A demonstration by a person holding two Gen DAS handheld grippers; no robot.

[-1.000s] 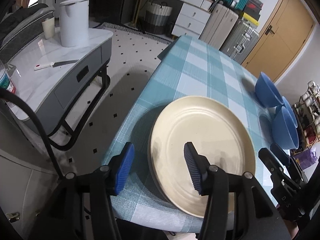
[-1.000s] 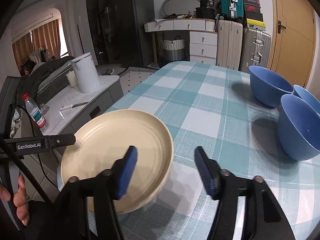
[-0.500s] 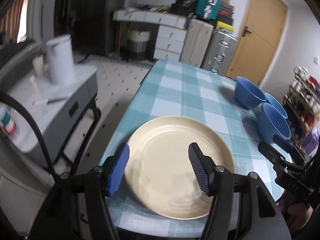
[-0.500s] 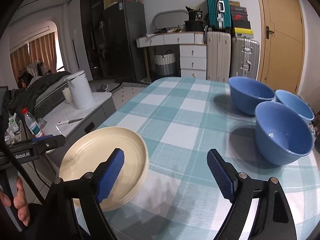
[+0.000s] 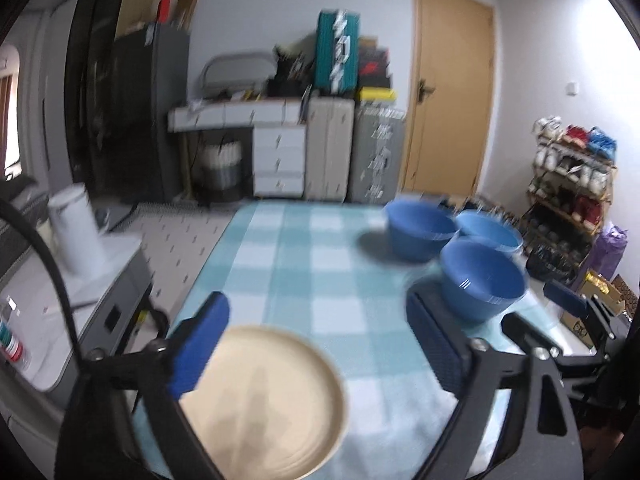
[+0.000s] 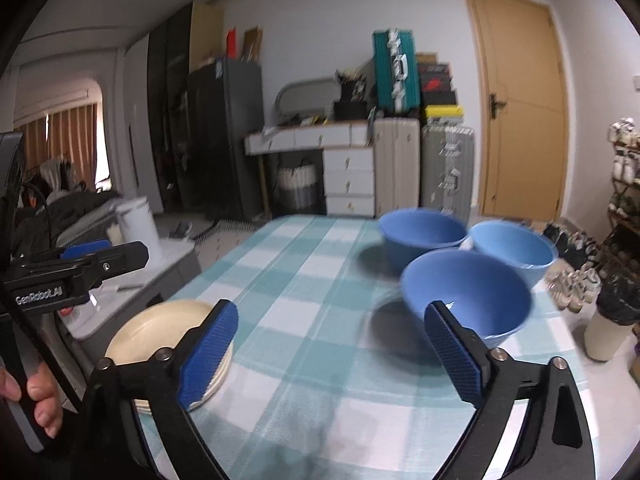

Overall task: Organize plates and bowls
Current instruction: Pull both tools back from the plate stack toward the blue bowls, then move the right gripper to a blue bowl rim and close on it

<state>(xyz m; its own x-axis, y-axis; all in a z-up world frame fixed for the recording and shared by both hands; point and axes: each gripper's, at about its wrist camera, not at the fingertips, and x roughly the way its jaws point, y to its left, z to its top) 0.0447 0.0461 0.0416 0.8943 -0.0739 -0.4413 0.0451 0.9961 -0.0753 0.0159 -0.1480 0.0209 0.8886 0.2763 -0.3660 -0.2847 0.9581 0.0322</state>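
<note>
Left tool (image 5: pixel 316 344), right tool (image 6: pixel 330 350) both agape – ribbed pads; round cream plates (image 6: pixel 160 332), glossy blue bowls (image 6: pixel 466 294).

The left wrist view was smeared by motion blur, so the edges of the three blue bowls (image 5: pixel 482 280) and the squares of the checked tablecloth (image 5: pixel 320 280) ran soft. The cream plate (image 5: pixel 264 400) was cut off at the bottom edge, and a blue finger (image 5: pixel 200 348) of the left gripper (image 5: pixel 316 344) covered its left rim. In the right wrist view the plate (image 6: pixel 160 332) was partly hidden behind a finger (image 6: pixel 208 354) of the right gripper (image 6: pixel 332 356); whether it was one plate or a stack could not be told. The nearest bowl (image 6: pixel 466 294) was blurred, its front hidden by the other finger. The hand (image 6: pixel 32 396) was cropped at the left edge. Items on the shoe rack (image 5: pixel 572 184) were too small to tell.
</note>
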